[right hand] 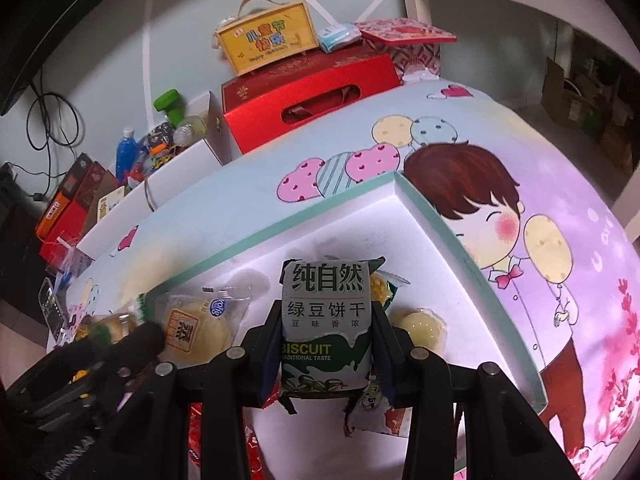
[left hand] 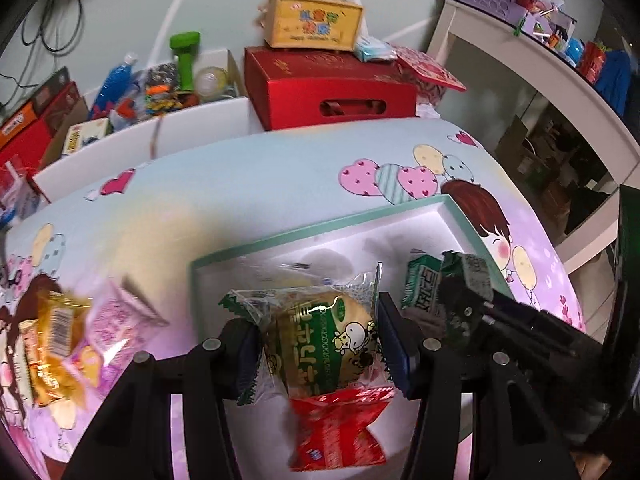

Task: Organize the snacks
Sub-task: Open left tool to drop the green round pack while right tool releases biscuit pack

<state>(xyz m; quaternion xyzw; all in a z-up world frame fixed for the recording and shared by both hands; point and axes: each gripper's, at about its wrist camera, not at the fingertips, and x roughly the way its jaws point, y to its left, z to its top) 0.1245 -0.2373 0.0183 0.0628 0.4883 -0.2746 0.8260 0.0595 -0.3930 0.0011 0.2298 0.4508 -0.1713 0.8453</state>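
Bottom centre of the left wrist view: left gripper (left hand: 318, 344) clamped on a clear-wrapped pastry with green cow print (left hand: 320, 340), pads pressing its sides, a red wrapper (left hand: 340, 428) hanging just below it. Bottom centre of the right wrist view: right gripper (right hand: 326, 344) closed narrow on a green bean biscuit pack (right hand: 326, 328), held upright, label facing the camera.

Just beyond both, the white tray with the mint rim (right hand: 500, 308), open, lying on the cartoon tablecloth (left hand: 248, 176). Already inside, left of centre in the right view, a pale bun in a clear wrapper (right hand: 200, 324); right of the biscuit, a round yellow jelly cup (right hand: 420, 328). At the lower left of the left view, outside the tray, a gold packet (left hand: 56, 332) and a pink packet (left hand: 120, 320) lying loose on the cloth.

Likely risks from here:
- Crinkly film slipping between the pads, dropping the pastry short of the tray or onto the rim.
- Both grippers crowding the same corner, near each other at the right of the left view; knocking one against the other, or against the tray wall, would shift the tray.
- Biscuit pack released onto the jelly cup rather than bare tray floor, tipping or stacking untidily.
- Squeezing too hard, crushing the soft pastry.

Farther up the frames, red gift box (left hand: 332, 88) with a yellow carry box (left hand: 312, 16) on top, well apart from the work.
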